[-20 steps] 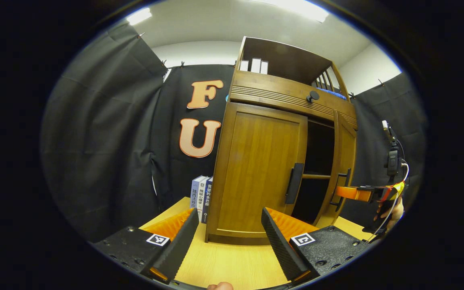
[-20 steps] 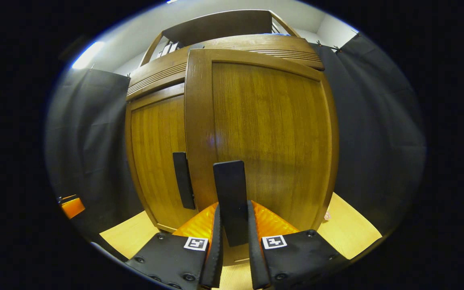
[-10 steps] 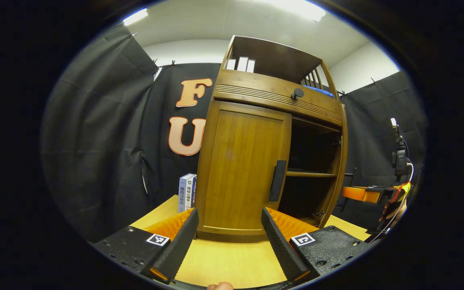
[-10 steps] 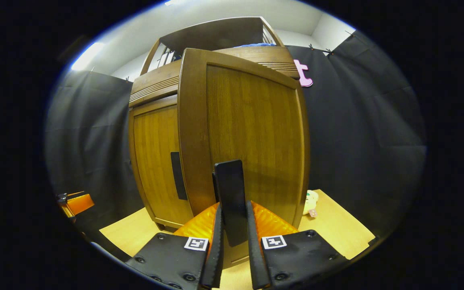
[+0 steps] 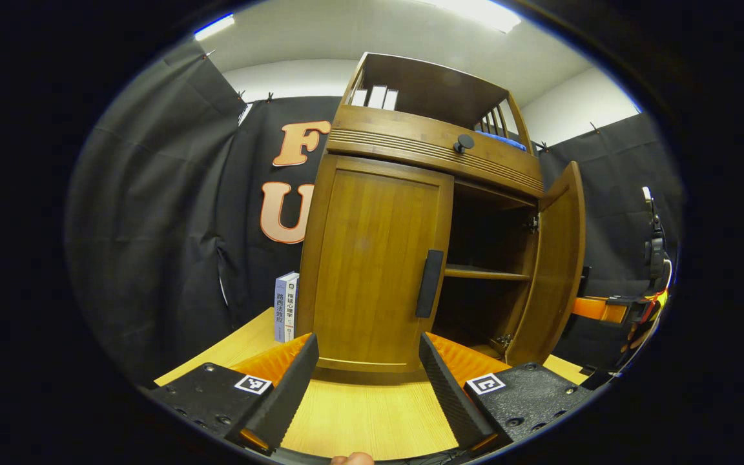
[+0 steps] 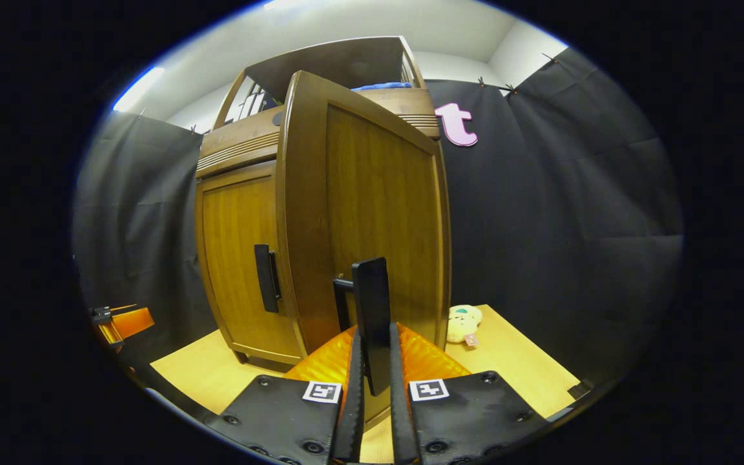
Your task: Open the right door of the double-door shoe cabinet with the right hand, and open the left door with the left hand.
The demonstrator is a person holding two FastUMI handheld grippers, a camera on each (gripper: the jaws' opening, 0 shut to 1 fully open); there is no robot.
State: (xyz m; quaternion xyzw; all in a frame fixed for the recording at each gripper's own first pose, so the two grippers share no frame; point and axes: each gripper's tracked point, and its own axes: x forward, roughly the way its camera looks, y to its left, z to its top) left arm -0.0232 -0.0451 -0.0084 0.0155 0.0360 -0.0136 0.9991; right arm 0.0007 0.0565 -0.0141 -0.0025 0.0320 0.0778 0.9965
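Observation:
The wooden shoe cabinet point(image 5: 378, 258) stands on a light wooden table point(image 5: 359, 420). Its right door point(image 5: 556, 258) is swung far open, showing a dark inside with a shelf point(image 5: 485, 274). My right gripper point(image 6: 372, 381) is shut on that door's black handle point(image 6: 372, 316); the same door point(image 6: 372, 219) stands edge-on in the right gripper view. The left door point(image 5: 375, 265) is closed, its black handle point(image 5: 430, 284) at its right edge. My left gripper point(image 5: 365, 381) is open and empty in front of the left door, short of the handle. The right gripper point(image 5: 598, 310) also shows at the far right.
Books point(image 5: 286, 307) stand left of the cabinet against the black cloth wall. A small plush toy point(image 6: 462, 323) lies on the table behind the open door. A drawer with a round knob point(image 5: 464, 142) sits above the doors, with an open top shelf holding white books point(image 5: 375, 97).
The right door has swung from partly open to far open, pulled by my right gripper on its handle. The left gripper has drifted slightly right, facing the closed left door.

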